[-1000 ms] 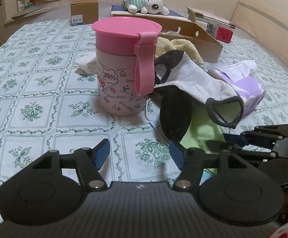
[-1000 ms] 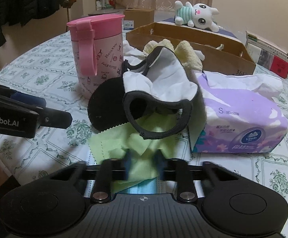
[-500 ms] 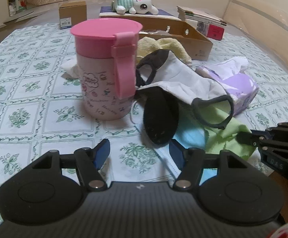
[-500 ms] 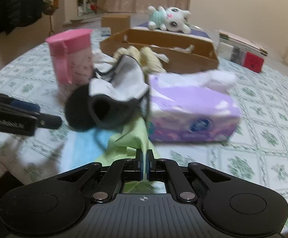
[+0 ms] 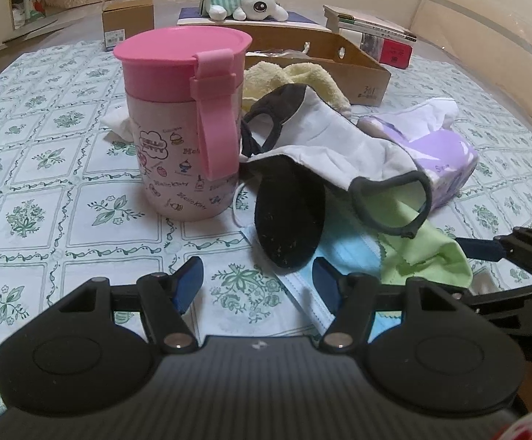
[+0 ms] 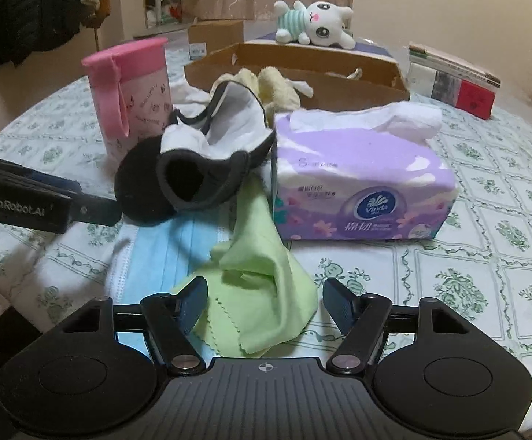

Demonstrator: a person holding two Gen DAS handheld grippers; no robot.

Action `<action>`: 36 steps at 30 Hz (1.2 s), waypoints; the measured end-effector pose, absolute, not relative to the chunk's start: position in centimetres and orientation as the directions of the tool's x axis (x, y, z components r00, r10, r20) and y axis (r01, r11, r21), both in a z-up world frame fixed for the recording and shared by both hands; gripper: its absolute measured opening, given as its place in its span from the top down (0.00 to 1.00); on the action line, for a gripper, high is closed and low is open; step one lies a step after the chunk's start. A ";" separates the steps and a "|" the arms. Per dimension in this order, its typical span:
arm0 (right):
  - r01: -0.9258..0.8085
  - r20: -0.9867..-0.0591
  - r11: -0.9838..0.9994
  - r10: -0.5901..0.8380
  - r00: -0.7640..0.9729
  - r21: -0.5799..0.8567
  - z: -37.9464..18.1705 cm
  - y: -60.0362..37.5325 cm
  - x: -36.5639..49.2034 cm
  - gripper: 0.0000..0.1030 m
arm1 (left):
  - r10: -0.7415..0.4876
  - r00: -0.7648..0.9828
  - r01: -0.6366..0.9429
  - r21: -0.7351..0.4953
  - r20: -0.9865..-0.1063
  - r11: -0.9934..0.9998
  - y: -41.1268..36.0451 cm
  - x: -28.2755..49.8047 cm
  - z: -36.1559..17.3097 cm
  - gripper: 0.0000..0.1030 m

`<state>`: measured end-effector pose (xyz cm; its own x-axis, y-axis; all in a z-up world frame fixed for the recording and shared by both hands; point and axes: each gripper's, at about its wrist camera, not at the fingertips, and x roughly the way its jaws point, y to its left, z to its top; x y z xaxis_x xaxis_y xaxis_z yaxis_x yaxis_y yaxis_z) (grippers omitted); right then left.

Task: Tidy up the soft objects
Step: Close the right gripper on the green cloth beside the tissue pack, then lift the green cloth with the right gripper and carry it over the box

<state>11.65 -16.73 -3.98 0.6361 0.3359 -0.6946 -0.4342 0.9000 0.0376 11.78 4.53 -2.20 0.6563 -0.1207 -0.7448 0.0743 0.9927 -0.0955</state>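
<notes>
Lying between the right claw's (image 6: 265, 299) just-opened jaws, green cloth (image 6: 262, 286).

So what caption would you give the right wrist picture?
Open right gripper over a crumpled lime-green cloth it just released, lying on a blue face mask beside the purple tissue pack.

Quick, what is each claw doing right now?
Left gripper: open, holding nothing.
Right gripper: just opened, green cloth lies loose between its jaws.

pink cup (image 5: 182, 124) upright | books (image 5: 372, 36) stacked | small carton (image 5: 128, 24)
</notes>
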 end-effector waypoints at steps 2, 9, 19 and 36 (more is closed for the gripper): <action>-0.416 -0.702 0.907 0.338 0.627 0.064 -4.2 -17.0 12.1 0.37 | -0.126 0.656 0.081 -0.098 -0.744 0.992 4.4 11.9 -2.2 0.39; -0.392 -0.690 0.920 0.295 0.660 0.018 -3.5 -18.3 11.8 0.95 | -0.129 0.664 0.092 -0.091 -0.736 0.992 3.8 12.7 -2.5 0.39; -0.328 -0.656 0.945 0.257 0.710 0.015 -1.9 -20.6 11.7 0.95 | -0.109 0.687 0.103 -0.053 -0.718 0.993 2.7 14.6 -3.1 0.55; -0.324 -0.628 0.946 0.263 0.732 0.017 -0.3 -20.4 10.7 0.95 | -0.129 0.706 0.119 -0.062 -0.696 0.991 3.3 12.2 -0.6 0.91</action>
